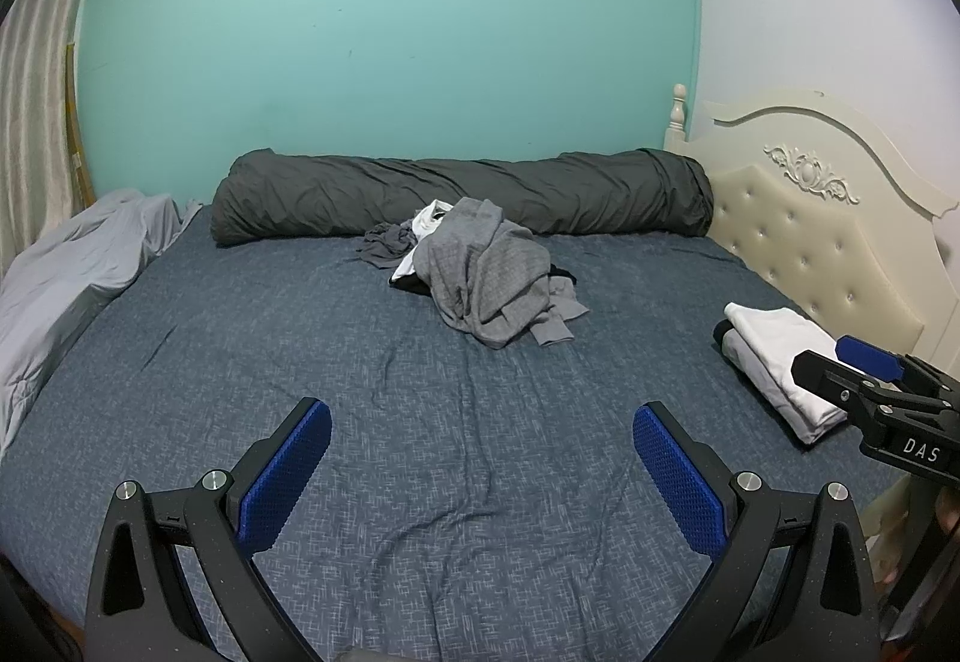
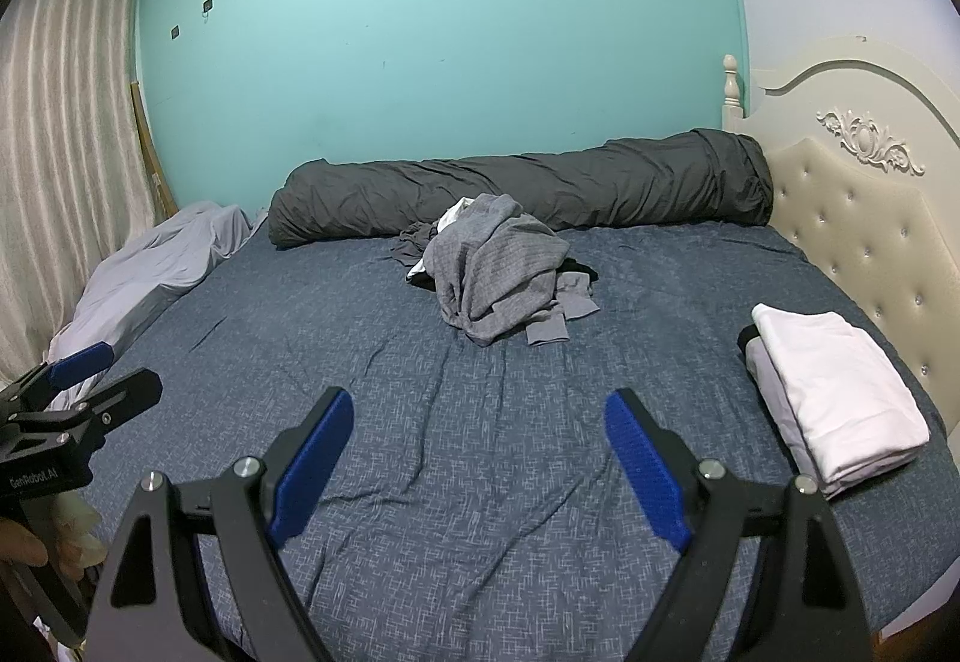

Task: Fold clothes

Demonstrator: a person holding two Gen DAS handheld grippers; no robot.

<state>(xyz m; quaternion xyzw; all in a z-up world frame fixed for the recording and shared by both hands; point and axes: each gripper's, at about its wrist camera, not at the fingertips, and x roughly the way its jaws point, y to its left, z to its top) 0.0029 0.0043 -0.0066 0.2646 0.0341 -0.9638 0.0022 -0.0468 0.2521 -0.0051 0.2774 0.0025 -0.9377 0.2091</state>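
Clothes pile (image 1: pixel 480 272), unfolded, lies mid-bed near the dark bolster (image 1: pixel 456 194); folded stack (image 1: pixel 780 362) well right of it. Left gripper (image 1: pixel 480 458) and right gripper (image 2: pixel 480 452) hover with fingers apart, empty.

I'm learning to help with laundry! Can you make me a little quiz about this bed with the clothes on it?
1. True or false: the left gripper is holding a shirt.
2. What colour is the top piece of the folded stack near the headboard? A) white B) red C) green
3. Fill in: the unfolded pile of clothes lies just in front of the long dark grey ____.

Key:
1. False. Both it and the right gripper are open over the blue bedsheet, with nothing between the fingers.
2. A
3. bolster pillow
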